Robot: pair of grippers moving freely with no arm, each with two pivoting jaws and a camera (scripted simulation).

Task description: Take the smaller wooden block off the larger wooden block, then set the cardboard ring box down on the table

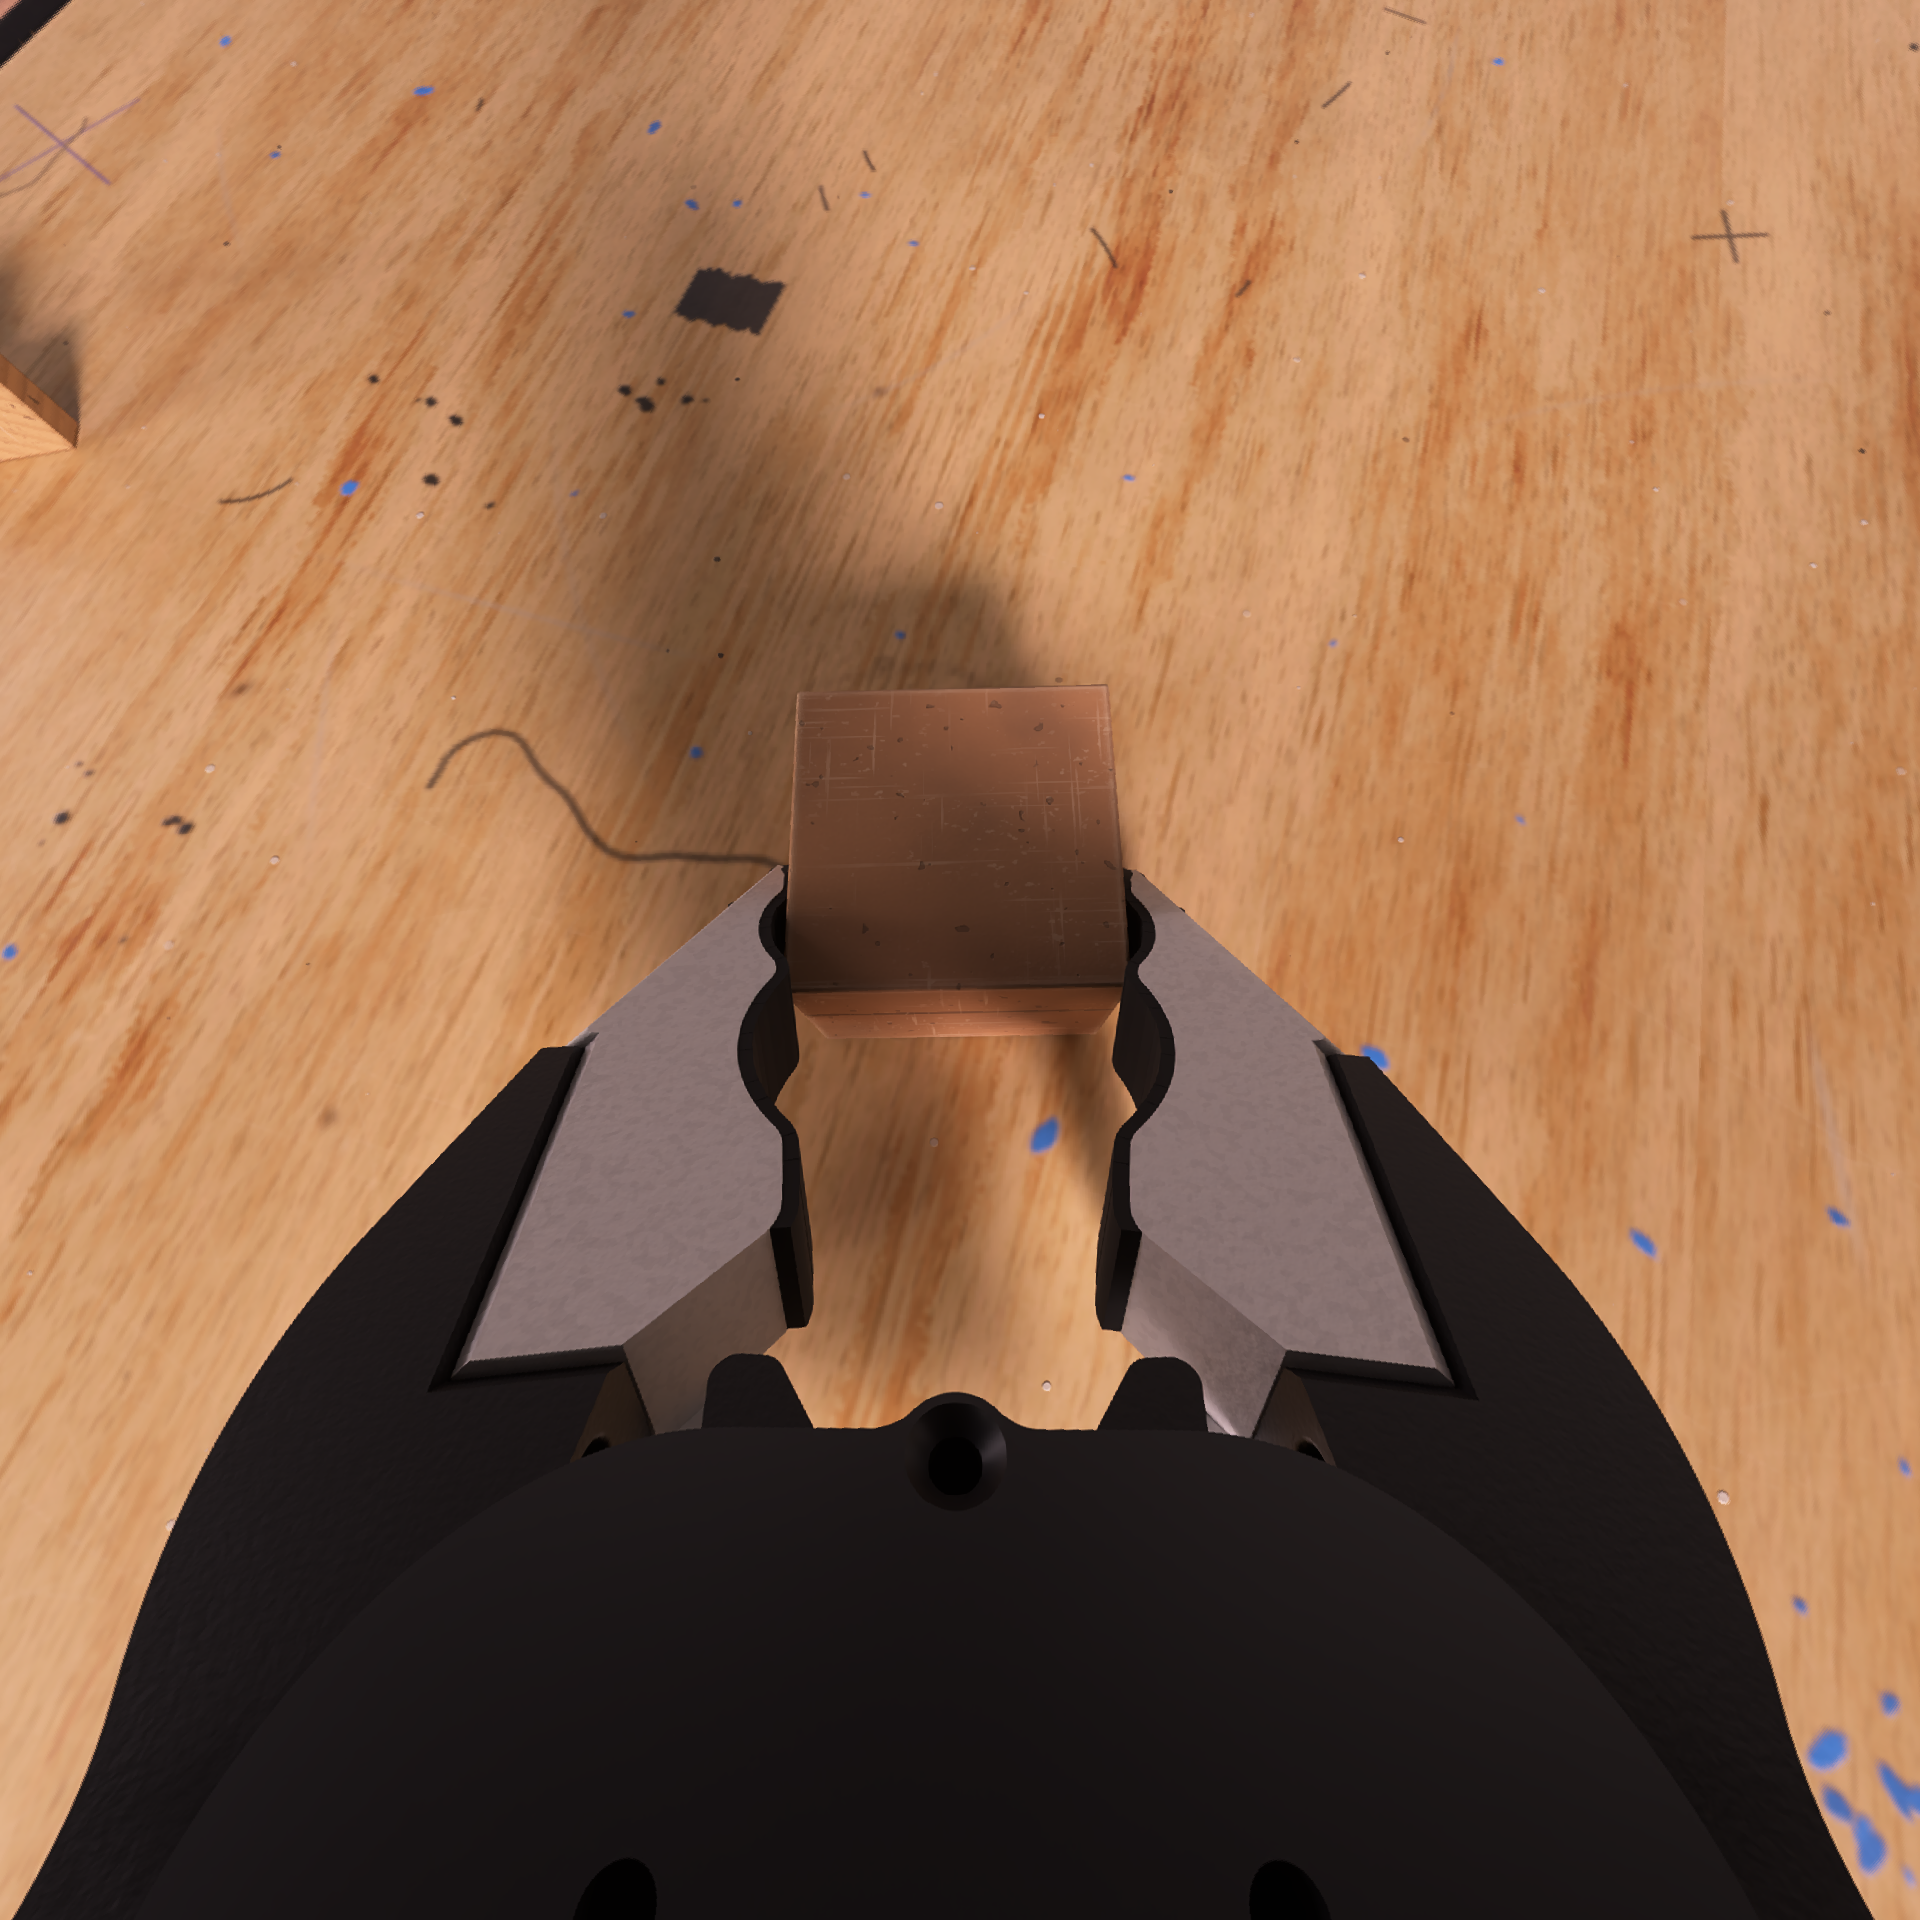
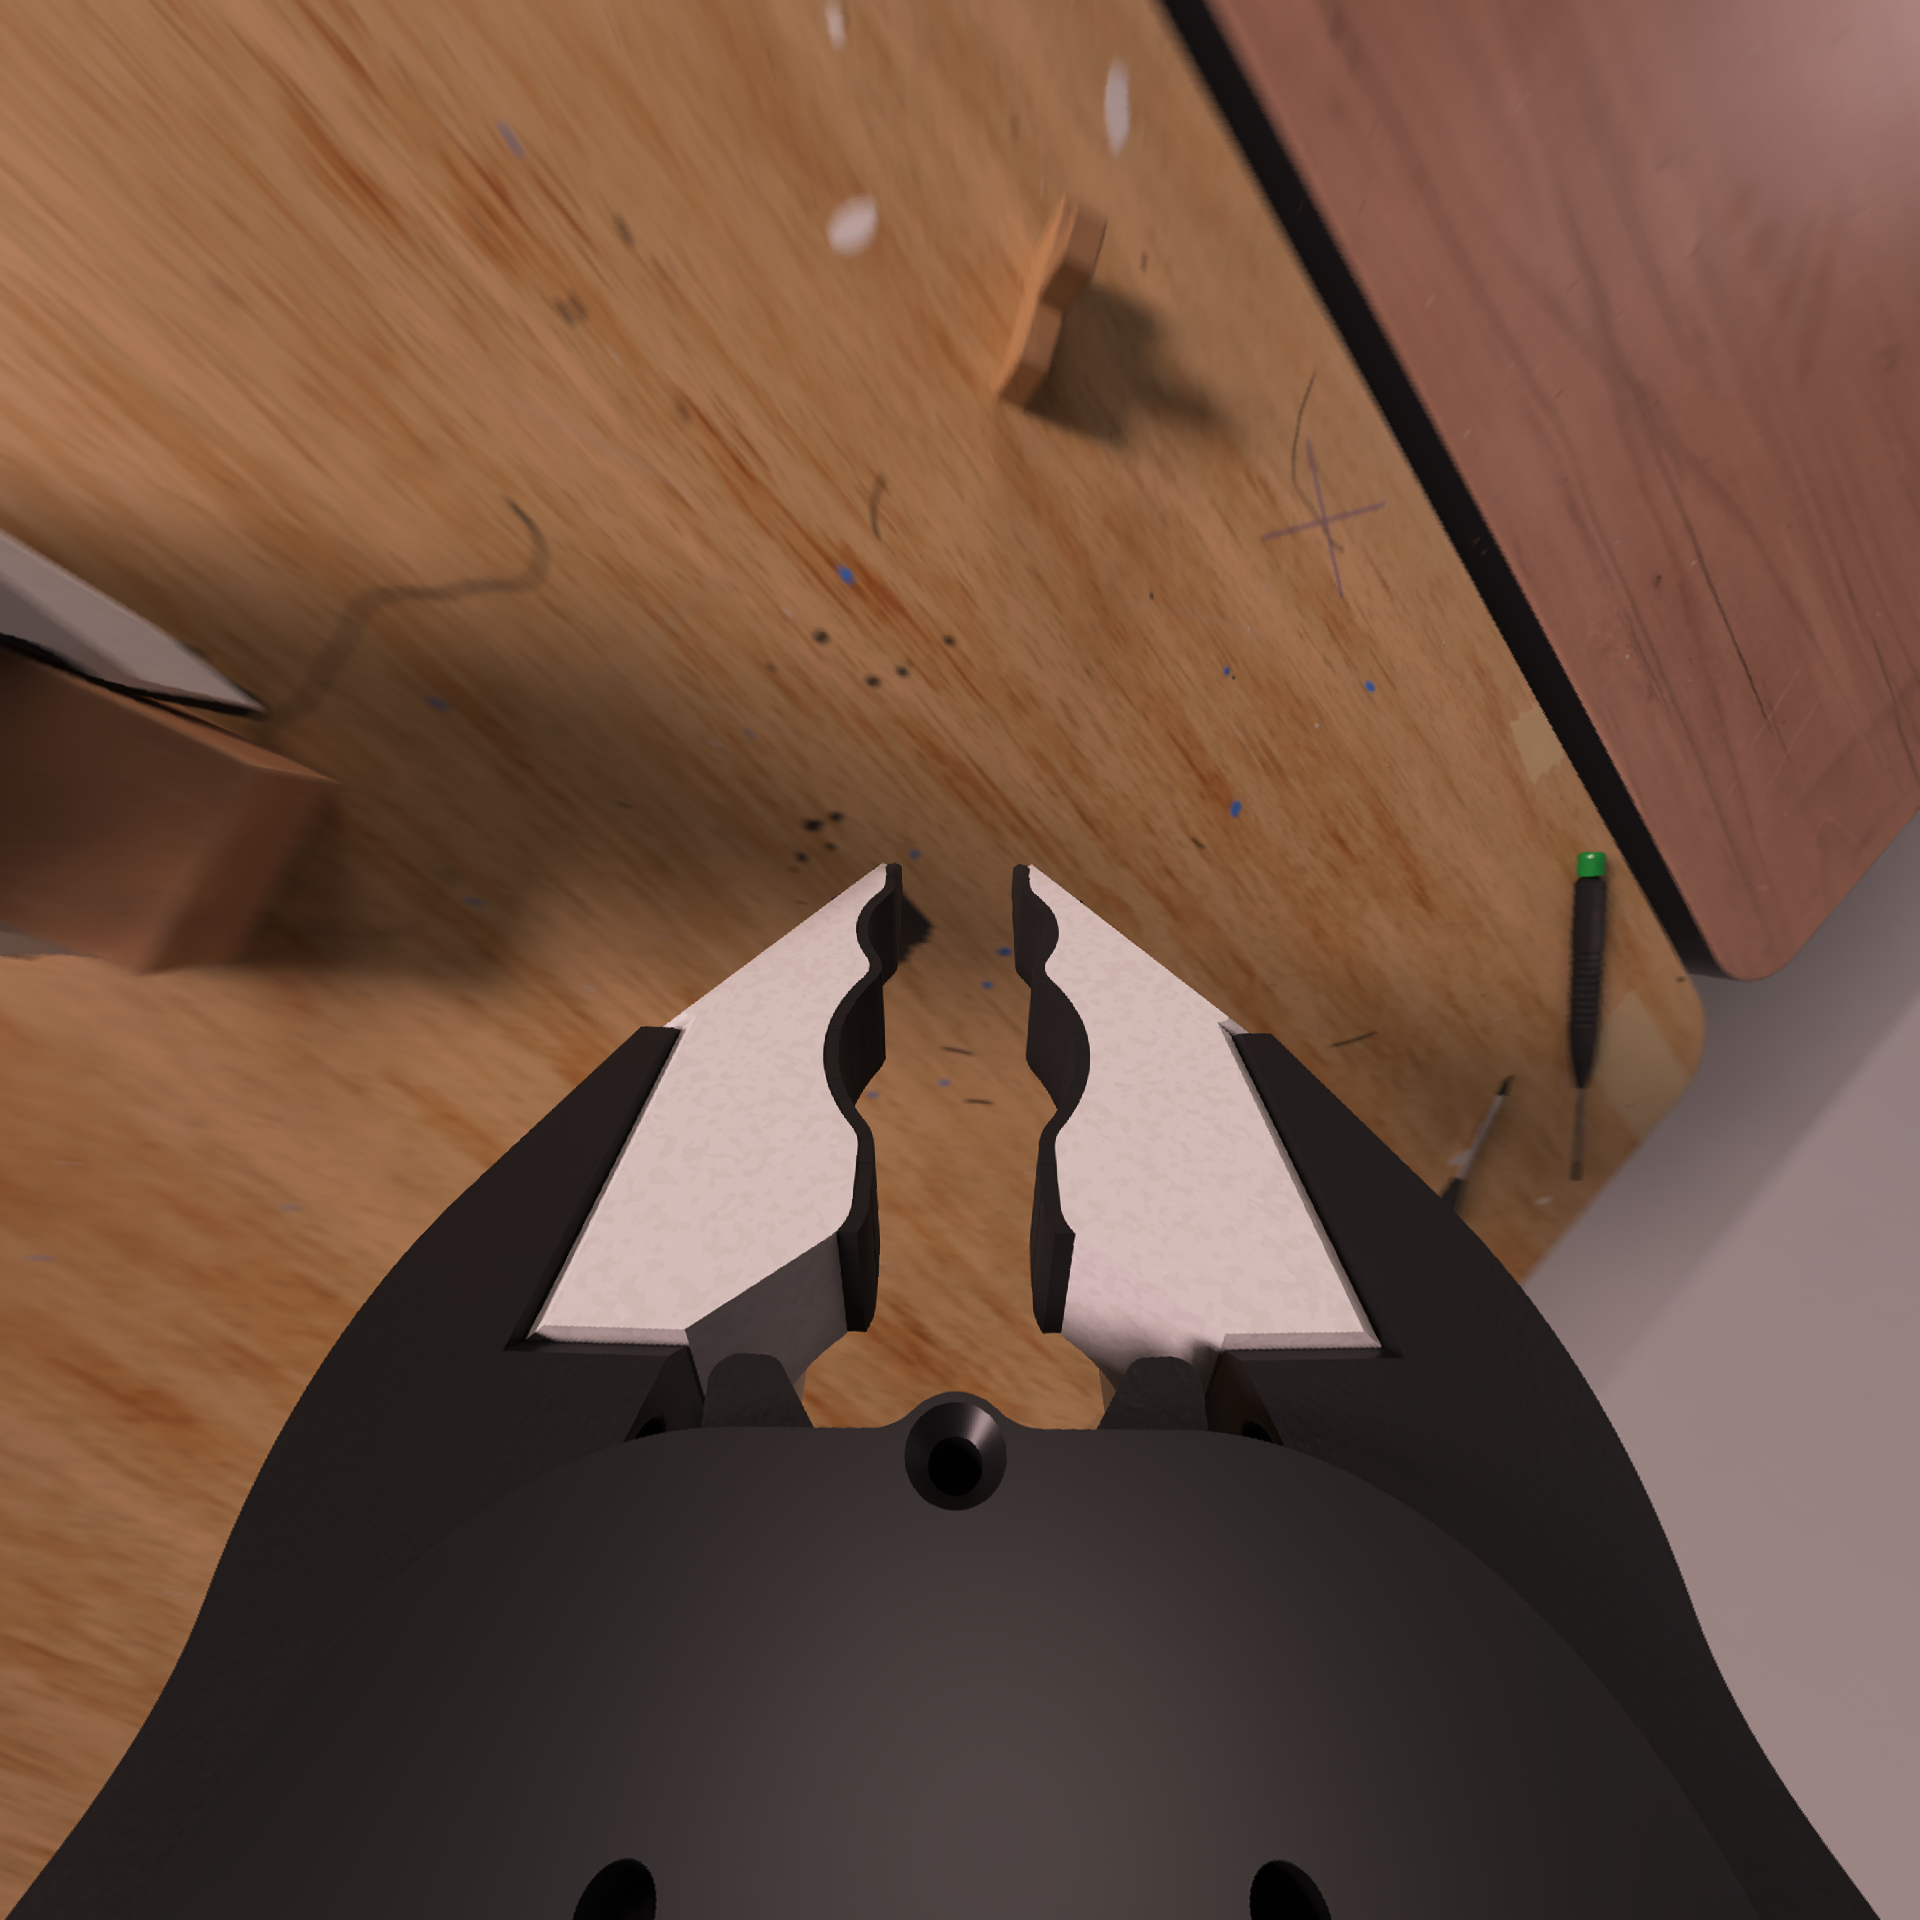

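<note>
My left gripper point(image 1: 956, 894) is shut on the brown cardboard ring box point(image 1: 951, 842), with its fingertips on the box's two sides. The box hangs low over the wooden table point(image 1: 1455, 623), and I cannot tell if it touches. The box point(image 2: 135, 821) and a left finger point(image 2: 114, 644) also show at the left edge of the right wrist view. My right gripper point(image 2: 956, 883) is open and empty over the table. Two wooden blocks point(image 2: 1055, 312) sit together farther off as one stepped shape. A wooden block corner point(image 1: 36, 405) shows at the left edge of the left wrist view.
A black screwdriver with a green cap point(image 2: 1588, 966) and a small thin tool point(image 2: 1481, 1143) lie near the table's right edge. A reddish-brown surface point(image 2: 1662, 416) lies beyond the black table edge. Paint specks and pencil marks cover the tabletop.
</note>
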